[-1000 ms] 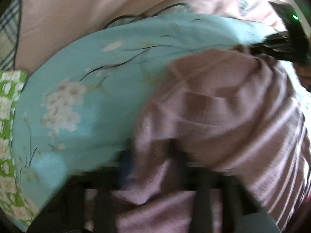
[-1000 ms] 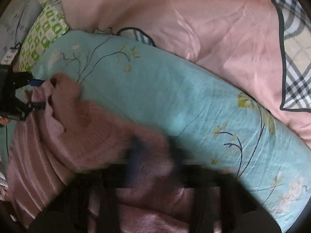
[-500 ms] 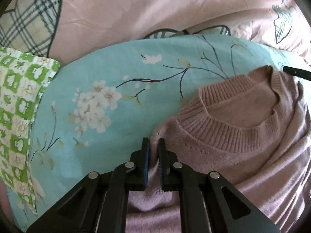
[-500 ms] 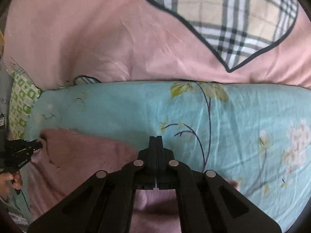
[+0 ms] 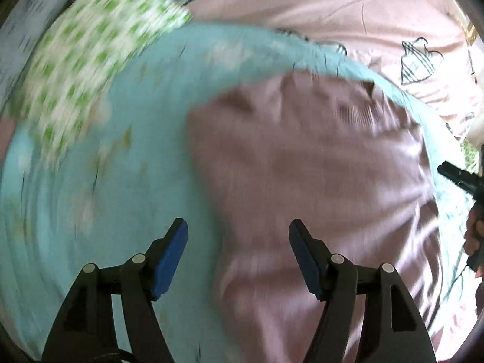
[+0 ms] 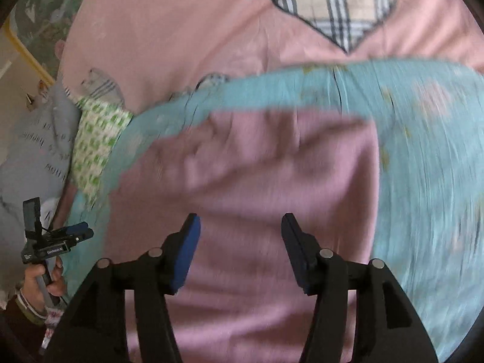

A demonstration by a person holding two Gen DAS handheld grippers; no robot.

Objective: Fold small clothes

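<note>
Left hand-held gripper: jaws spread wide with nothing between them; the left edge of the pink knit sweater runs just ahead of the gap.
Right hand-held gripper: jaws likewise apart and empty, poised over the middle of the sweater.
Sweater: spread on the turquoise floral sheet, directly ahead of and beneath both tools (it fills the centre of each view).
Step in hand: a regrasp for the next fold is judged to be due, as neither tool holds cloth.
Doing it well: one layer edge should be pinched by each tool at matching points, so the fold line stays straight; the sheet below should not be caught with the knit.
Care: the knit is soft and stretchy, so it is better lifted than dragged.
Hard to make out: both views are smeared by motion; neckline, sleeves and hem cannot be told apart.
Cut off: the near part of the sweater is hidden behind the tool bodies; whether any fold is already made cannot be told.
Surroundings: a green checked cloth and a pink bed cover beyond the sheet.
</note>
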